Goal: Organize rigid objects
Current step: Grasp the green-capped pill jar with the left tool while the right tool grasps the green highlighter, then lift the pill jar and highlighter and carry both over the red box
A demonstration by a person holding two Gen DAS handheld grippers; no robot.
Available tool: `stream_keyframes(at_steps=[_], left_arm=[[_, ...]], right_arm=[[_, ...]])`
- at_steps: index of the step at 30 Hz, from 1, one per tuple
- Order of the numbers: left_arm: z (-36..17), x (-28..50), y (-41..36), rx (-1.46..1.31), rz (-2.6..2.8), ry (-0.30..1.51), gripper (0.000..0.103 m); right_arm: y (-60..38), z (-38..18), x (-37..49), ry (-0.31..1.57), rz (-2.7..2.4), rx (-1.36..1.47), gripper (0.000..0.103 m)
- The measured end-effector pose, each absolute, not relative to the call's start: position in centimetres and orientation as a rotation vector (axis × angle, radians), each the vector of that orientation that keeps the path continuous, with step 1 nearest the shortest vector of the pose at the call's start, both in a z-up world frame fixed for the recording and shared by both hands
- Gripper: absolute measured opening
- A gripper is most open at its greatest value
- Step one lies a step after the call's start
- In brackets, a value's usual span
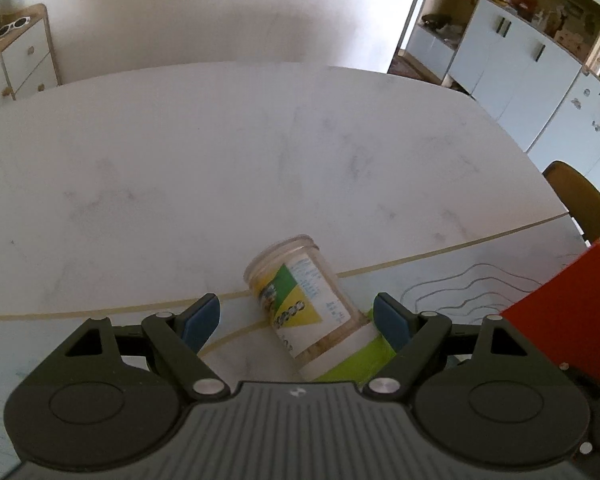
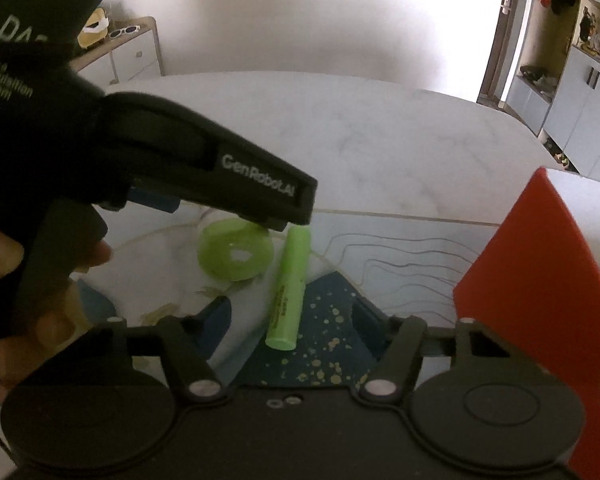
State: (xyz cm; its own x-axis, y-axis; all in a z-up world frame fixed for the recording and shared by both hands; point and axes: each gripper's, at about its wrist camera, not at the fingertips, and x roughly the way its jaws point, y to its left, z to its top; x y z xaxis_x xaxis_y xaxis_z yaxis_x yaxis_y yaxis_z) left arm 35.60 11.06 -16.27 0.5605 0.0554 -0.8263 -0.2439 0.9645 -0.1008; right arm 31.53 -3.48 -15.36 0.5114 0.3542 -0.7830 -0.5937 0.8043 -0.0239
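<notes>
White marble-look stone forms the counter (image 1: 260, 152), and its near part is covered by a pale mat with thin wavy lines and a beige stripe (image 1: 460, 276). On this mat lies a clear plastic jar with a green and yellow label (image 1: 304, 300), on its side, with the open mouth pointing to the far left and the bottom end toward the camera. Under its near end a flat lime-green piece (image 1: 356, 356) is visible. The left gripper (image 1: 298, 320) hangs over the jar with its blue pads wide apart. The right pad is very close to the jar's side, but I cannot tell if it touches; the left pad is clearly apart from it.

In the right wrist view, a lime-green cylinder tube (image 2: 289, 288) lies on the mat, partly over a dark blue patch with yellow speckles (image 2: 328, 340). Just left of the tube rests a round lime-green lid (image 2: 234, 254). The right gripper (image 2: 290, 324) stands about half open around the near end of the tube, and its pads do not press it. At the right side a red flat panel (image 2: 540, 264) stands upright. The person's hand (image 2: 40, 288) holds the other black gripper body at the left.
</notes>
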Motion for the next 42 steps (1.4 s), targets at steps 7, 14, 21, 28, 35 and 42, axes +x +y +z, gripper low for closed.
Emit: stream_keyframes(at_steps=[7, 14, 21, 28, 35, 42], left_arm=[[-16.8, 36.1, 10.9, -0.203, 0.199, 0.966, 0.084], [-16.7, 35.4, 11.1, -0.199, 0.179, 0.952, 0.062], [-16.4, 34.6, 11.3, -0.210, 0.184, 0.957, 0.055], [-16.2, 33.0, 10.8, -0.167, 0.161, 0.965, 0.048], [-15.4, 29.7, 10.2, -0.164, 0.133, 0.972, 0.047], [-13.9, 26.2, 9.2, -0.180, 0.102, 0.961, 0.045]], right_arm=[[-3.1, -15.5, 31.6, 0.844, 0.584, -0.313, 0.047], [-2.9, -15.2, 31.5, 0.836, 0.570, -0.304, 0.029], [-3.3, -14.8, 30.7, 0.846, 0.566, -0.279, 0.015], [-4.3, -13.4, 28.7, 0.846, 0.574, -0.237, 0.015], [-6.4, -11.3, 27.2, 0.854, 0.592, -0.179, 0.015], [-9.3, -8.5, 25.2, 0.848, 0.598, -0.136, 0.015]])
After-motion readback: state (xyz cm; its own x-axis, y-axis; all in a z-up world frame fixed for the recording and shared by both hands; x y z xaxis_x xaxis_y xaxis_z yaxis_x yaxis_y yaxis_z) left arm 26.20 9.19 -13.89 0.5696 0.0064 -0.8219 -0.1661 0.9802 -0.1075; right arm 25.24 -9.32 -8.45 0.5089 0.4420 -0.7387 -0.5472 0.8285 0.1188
